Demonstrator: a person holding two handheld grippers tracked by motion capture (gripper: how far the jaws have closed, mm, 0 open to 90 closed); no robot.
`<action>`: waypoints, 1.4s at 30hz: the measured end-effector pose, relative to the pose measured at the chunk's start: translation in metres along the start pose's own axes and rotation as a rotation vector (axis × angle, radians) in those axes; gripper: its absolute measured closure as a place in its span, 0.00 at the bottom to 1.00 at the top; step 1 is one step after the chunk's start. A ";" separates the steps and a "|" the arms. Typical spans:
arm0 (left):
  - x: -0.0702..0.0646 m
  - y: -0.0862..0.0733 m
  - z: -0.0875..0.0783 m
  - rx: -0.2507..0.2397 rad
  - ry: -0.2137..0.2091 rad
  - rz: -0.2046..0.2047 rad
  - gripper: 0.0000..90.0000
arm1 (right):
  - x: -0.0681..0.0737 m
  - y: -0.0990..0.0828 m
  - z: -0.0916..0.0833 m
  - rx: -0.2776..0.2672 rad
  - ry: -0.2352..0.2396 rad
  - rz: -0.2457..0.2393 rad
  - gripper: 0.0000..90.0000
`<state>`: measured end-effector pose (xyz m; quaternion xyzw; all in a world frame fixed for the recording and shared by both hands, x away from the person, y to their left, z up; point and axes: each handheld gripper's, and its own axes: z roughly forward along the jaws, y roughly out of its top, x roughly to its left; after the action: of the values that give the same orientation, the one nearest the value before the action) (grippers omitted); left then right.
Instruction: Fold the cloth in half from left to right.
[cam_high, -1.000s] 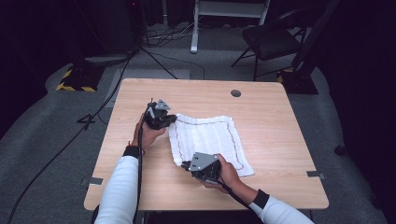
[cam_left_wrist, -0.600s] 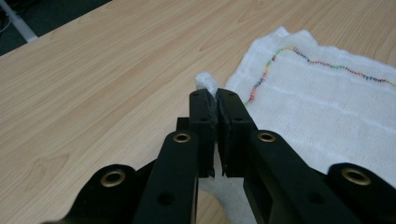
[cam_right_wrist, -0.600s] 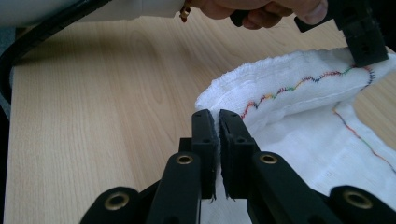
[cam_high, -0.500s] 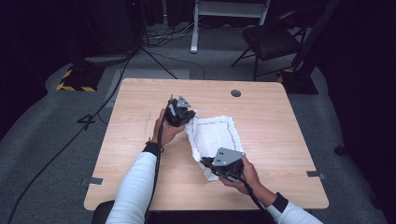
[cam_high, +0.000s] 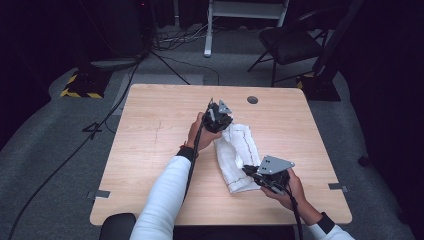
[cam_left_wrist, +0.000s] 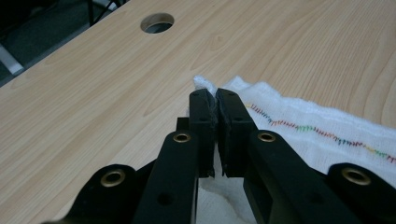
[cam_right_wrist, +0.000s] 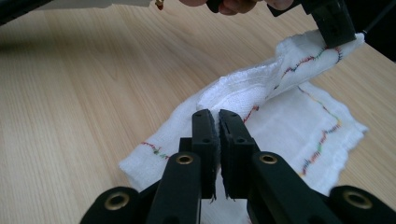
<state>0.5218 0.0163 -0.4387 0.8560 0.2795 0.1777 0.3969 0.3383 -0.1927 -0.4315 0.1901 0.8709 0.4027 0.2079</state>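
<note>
A white cloth (cam_high: 239, 150) with a multicoloured stitched border lies right of centre on the wooden table (cam_high: 150, 150). Its left side is lifted and partly folded over toward the right. My left gripper (cam_high: 225, 127) is at the cloth's far corner, jaws shut on the cloth (cam_left_wrist: 299, 126), which pokes out between the tips of the left gripper (cam_left_wrist: 216, 95). My right gripper (cam_high: 248, 170) is at the near edge, and the right gripper (cam_right_wrist: 214, 114) is shut on a raised fold of the cloth (cam_right_wrist: 285, 121). The left gripper (cam_right_wrist: 334, 25) also appears at the top right of the right gripper view, pinching its corner.
A round cable hole (cam_high: 252, 100) sits in the table near its far edge, also seen as the hole (cam_left_wrist: 157, 22) beyond the left jaws. A black chair (cam_high: 290, 45) and a white frame stand past the table. Bare wood spans the table's left half.
Both hands have moved to the right, carrying the cloth's left edge with them. The cloth, flat and spread a second ago, is now narrower and doubled over.
</note>
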 end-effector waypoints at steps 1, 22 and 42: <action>-0.005 0.003 0.006 0.002 0.002 0.009 0.95 | -0.002 -0.003 -0.002 0.005 -0.007 0.000 0.95; -0.036 0.024 0.059 0.041 0.030 -0.007 0.69 | -0.036 -0.060 -0.020 0.143 -0.105 0.110 0.84; -0.090 -0.030 -0.029 0.055 -0.172 0.140 0.27 | -0.062 -0.079 -0.026 0.163 -0.149 0.169 0.54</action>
<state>0.4265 -0.0068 -0.4519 0.8962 0.1885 0.1232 0.3824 0.3645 -0.2876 -0.4644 0.3082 0.8638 0.3315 0.2213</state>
